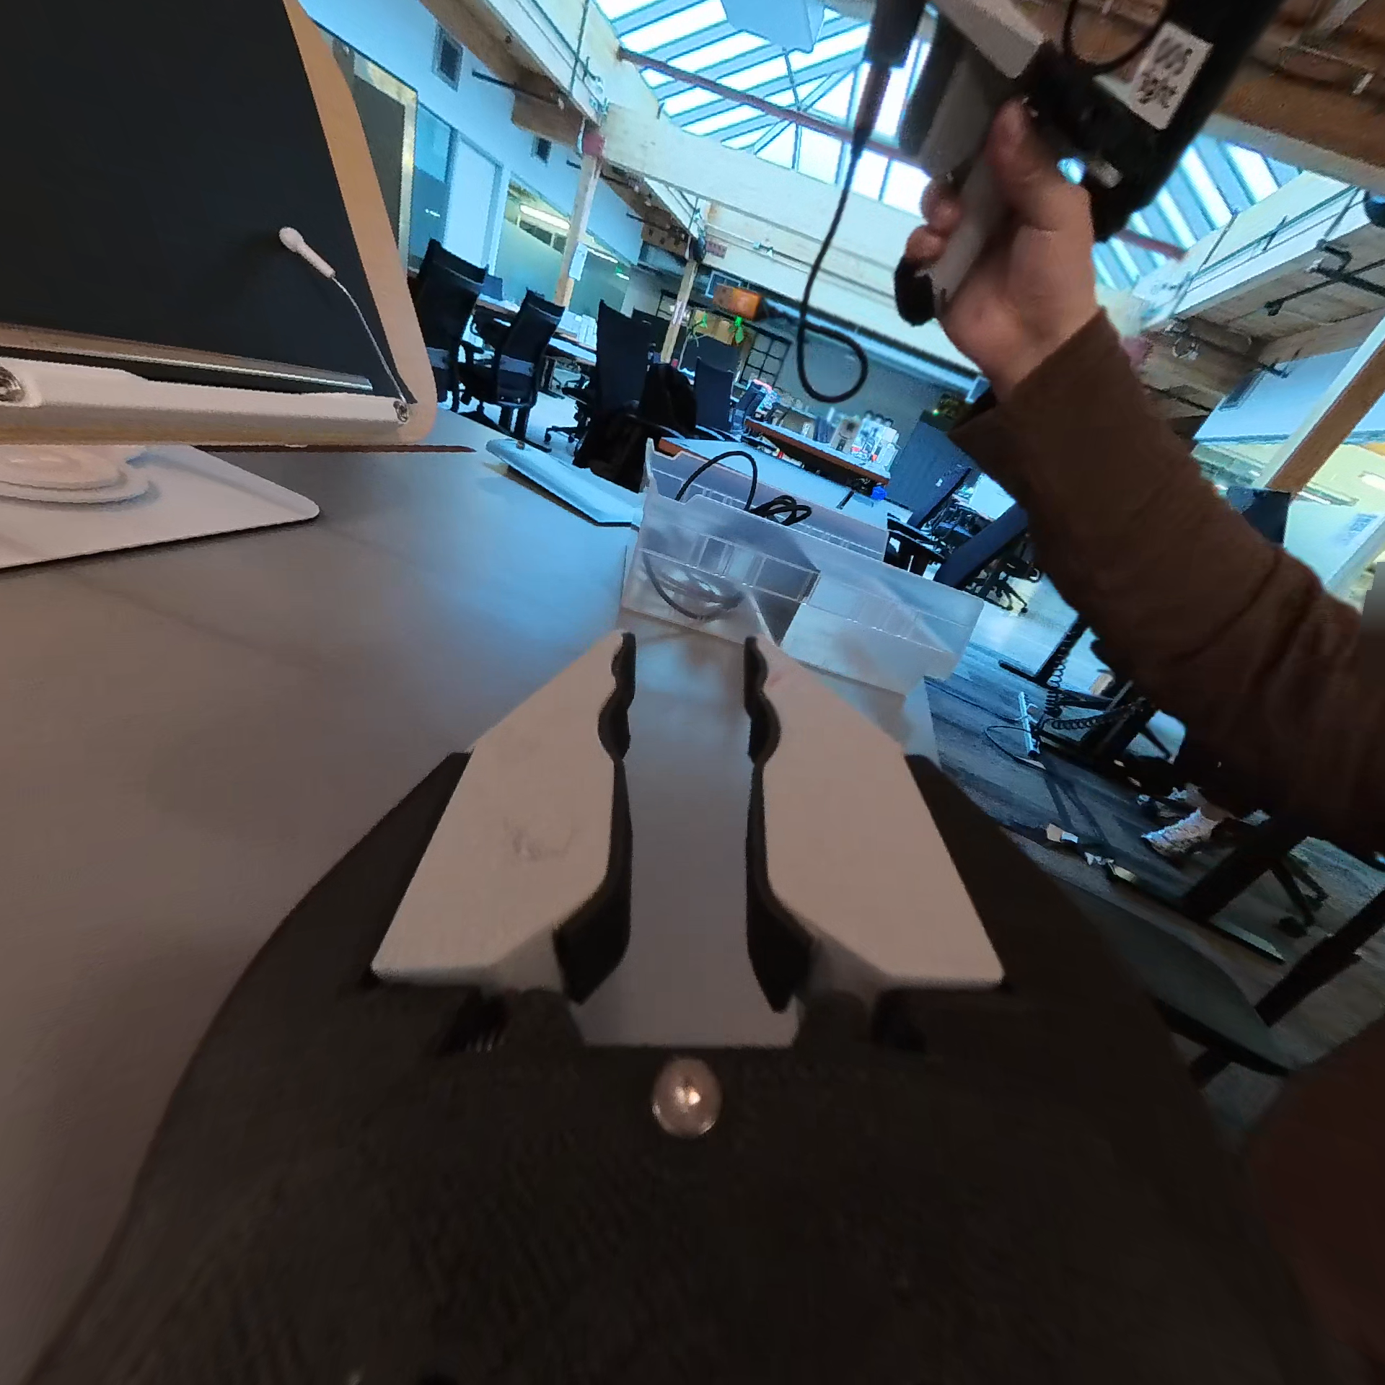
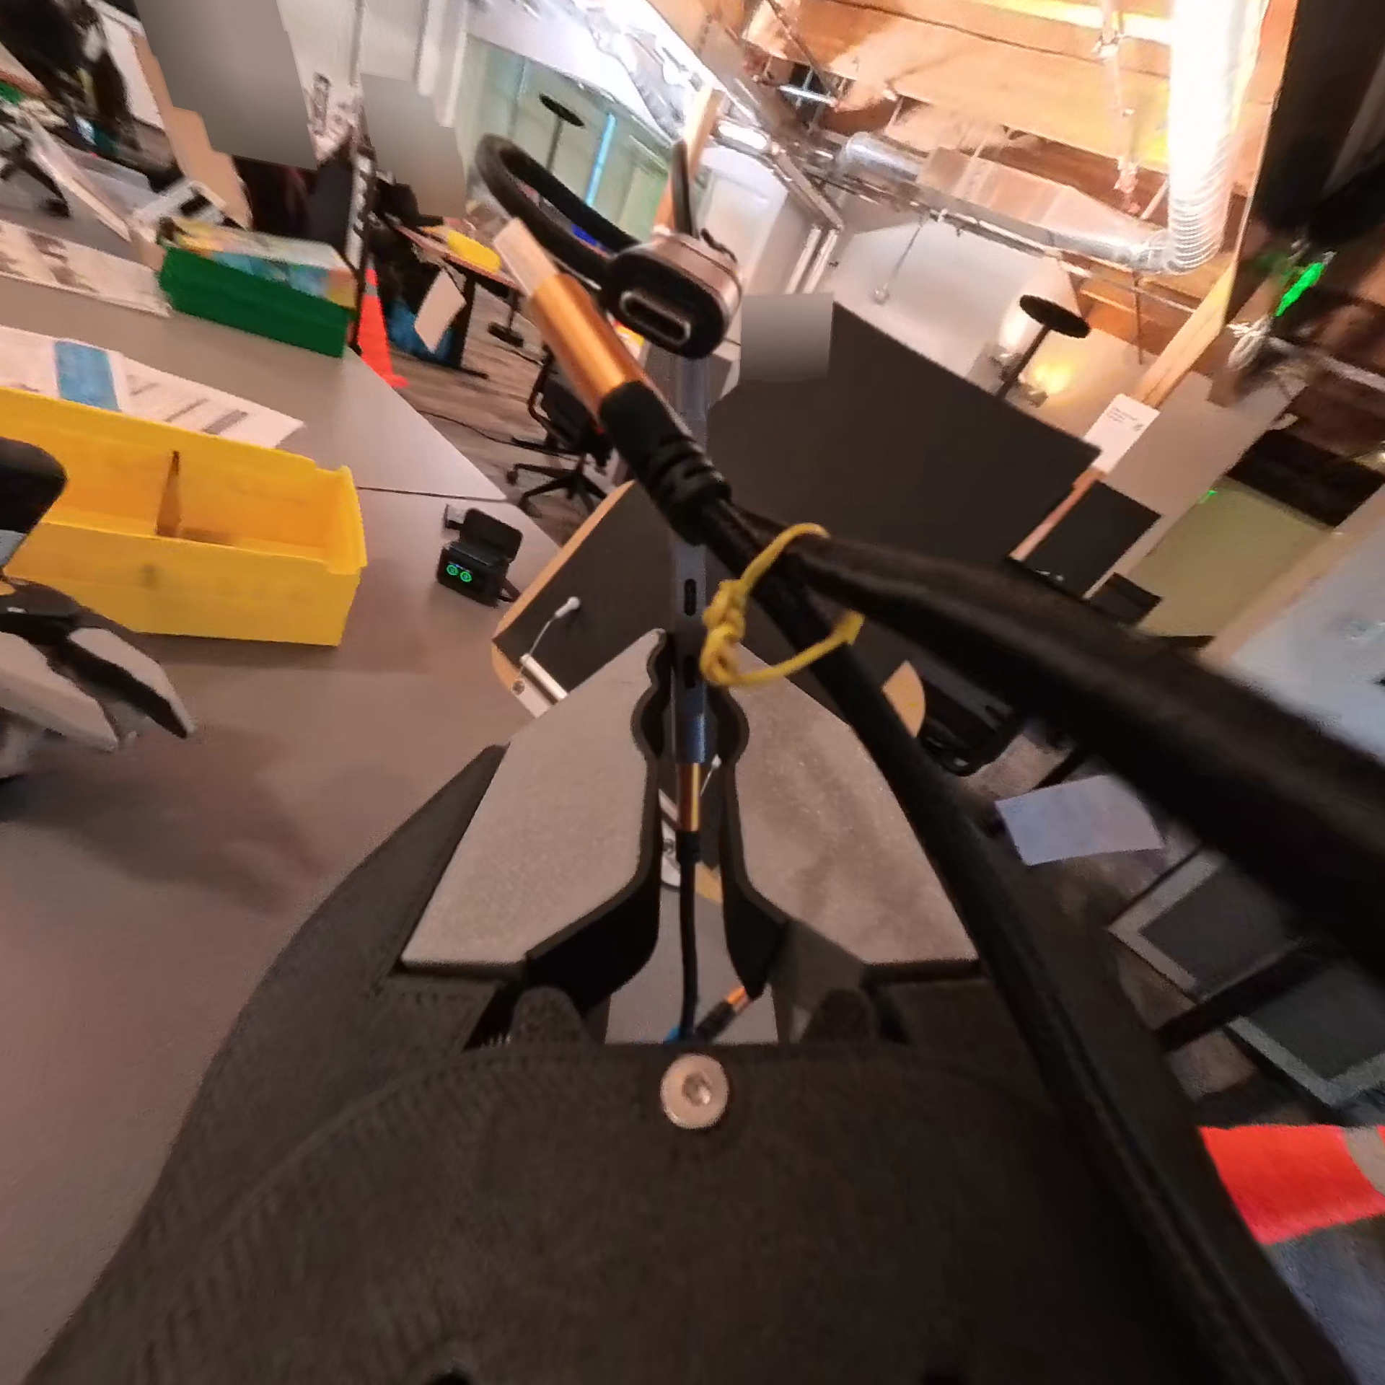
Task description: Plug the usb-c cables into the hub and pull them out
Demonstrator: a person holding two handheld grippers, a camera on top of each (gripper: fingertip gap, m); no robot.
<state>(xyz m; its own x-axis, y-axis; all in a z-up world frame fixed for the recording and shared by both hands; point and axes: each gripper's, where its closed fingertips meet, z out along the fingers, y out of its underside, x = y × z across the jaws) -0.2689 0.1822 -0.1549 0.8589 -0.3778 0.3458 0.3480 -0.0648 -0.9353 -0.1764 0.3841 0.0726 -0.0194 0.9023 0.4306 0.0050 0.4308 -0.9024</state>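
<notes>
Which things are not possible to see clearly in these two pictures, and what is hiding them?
- Right wrist view: the hub shows only edge-on; the right gripper fingers cover its lower part.
- Right wrist view: the black cable bundle is blurred and cut by the right edge.
- Left wrist view: the contents of the clear plastic box are hazy through its walls.
- Left wrist view: the monitor is cut by the left edge.

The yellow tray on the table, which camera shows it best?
The right wrist view: the yellow tray sits on the grey table at left, open side and inner divider visible. The left wrist view does not show it; it shows a clear plastic bin instead.
</notes>
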